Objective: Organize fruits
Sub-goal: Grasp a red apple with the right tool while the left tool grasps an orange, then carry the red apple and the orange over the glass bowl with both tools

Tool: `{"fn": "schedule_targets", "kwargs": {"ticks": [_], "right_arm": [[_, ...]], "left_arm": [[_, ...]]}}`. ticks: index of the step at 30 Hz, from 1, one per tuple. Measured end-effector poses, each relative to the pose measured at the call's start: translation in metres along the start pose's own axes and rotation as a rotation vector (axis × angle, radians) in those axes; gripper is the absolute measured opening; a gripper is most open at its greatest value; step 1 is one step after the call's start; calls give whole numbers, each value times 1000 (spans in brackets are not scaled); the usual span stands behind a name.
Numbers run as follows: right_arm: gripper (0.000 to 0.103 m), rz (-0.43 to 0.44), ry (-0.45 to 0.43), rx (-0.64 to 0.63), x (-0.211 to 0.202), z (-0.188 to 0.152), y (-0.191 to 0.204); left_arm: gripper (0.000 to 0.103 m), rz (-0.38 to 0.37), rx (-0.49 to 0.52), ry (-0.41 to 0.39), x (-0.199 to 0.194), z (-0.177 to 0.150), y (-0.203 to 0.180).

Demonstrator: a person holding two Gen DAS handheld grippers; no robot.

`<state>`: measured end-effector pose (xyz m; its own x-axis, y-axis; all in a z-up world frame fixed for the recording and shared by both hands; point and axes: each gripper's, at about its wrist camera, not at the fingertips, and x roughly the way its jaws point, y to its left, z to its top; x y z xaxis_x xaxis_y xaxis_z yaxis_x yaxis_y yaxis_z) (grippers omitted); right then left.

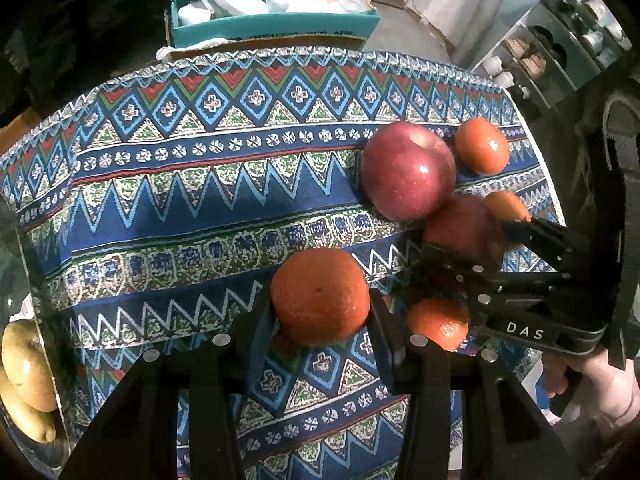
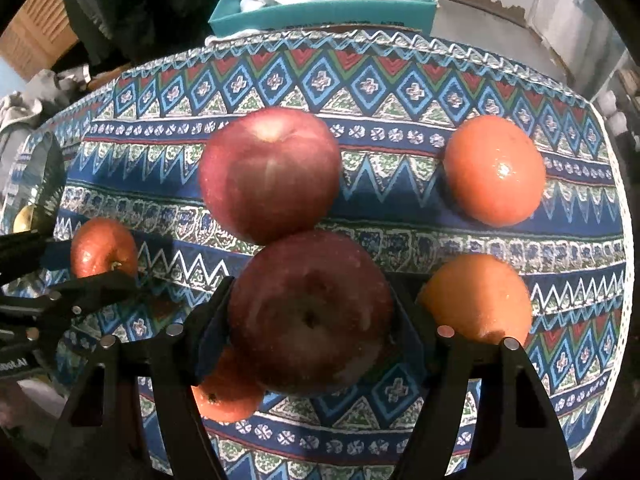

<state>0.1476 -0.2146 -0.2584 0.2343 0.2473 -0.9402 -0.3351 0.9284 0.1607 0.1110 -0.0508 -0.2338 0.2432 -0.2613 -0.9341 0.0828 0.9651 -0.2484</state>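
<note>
My left gripper (image 1: pixel 320 304) is shut on an orange (image 1: pixel 320 296) above the patterned tablecloth (image 1: pixel 180 208). My right gripper (image 2: pixel 310 316) is shut on a red apple (image 2: pixel 310 312); it also shows in the left wrist view (image 1: pixel 460 228). A second red apple (image 2: pixel 270 172) lies just beyond it on the cloth and also shows in the left wrist view (image 1: pixel 408 170). Loose oranges lie at the far right (image 2: pixel 494 170), near right (image 2: pixel 478 298) and under the right gripper (image 2: pixel 226 394). The left gripper's orange also shows at the left in the right wrist view (image 2: pixel 104 248).
A teal box (image 1: pixel 272 24) with plastic bags stands behind the table. Yellow-green fruit (image 1: pixel 28 376) lies in a container at the left edge. White shelves (image 1: pixel 560 40) stand at the far right. The table's right edge runs close to the loose oranges.
</note>
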Motion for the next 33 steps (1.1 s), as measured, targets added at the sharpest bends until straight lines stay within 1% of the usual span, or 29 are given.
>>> {"fn": "schedule_targets", "kwargs": {"ticks": [7, 12, 20, 24, 33], "right_arm": [[72, 41, -57, 24, -31, 1, -1], [72, 77, -101, 27, -57, 2, 7], [73, 135, -161, -1, -91, 8, 31], [73, 164, -187, -25, -105, 14, 46], [73, 240, -224, -58, -124, 24, 78]], "left_arm": [[46, -26, -14, -44, -27, -2, 6], [46, -19, 6, -85, -47, -6, 3], [46, -10, 20, -136, -75, -12, 5], [46, -24, 9, -155, -89, -15, 11], [46, -17, -3, -206, -120, -26, 28]]}}
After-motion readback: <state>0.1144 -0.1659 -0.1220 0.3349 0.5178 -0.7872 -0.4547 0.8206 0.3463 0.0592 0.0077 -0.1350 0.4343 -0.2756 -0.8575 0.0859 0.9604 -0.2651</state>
